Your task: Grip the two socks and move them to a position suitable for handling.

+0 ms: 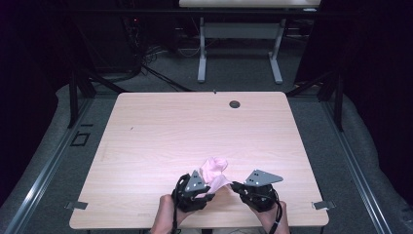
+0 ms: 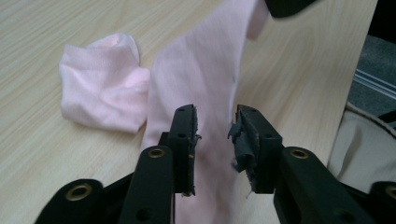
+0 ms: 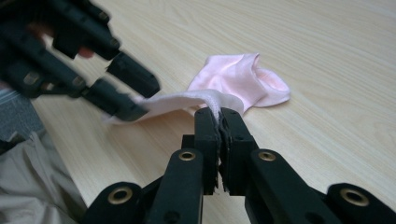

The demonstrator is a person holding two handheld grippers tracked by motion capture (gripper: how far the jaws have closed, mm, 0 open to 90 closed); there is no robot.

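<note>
My two hands are coming in at the bottom edge of the high view, each carrying a gripper over the near edge of the table, which is taking up the middle of that frame. Behind it, at the top, a second table's legs are standing on grey floor.

The left gripper is sitting just left of bottom centre, and the right gripper just right of it, the two nearly meeting. In the left gripper view, my left gripper is standing with its jaws parted; a strip of the sock is running between them from bottom centre to upper right, and the pads are not pressing on it. In the right gripper view, my right gripper is pinching the sock at its edge, jaws closed on the fabric at frame centre.

The pink sock is lying bunched on the wood just above the grippers in the high view, with one end stretching down between them. A small dark hole is showing in the table's upper right.
</note>
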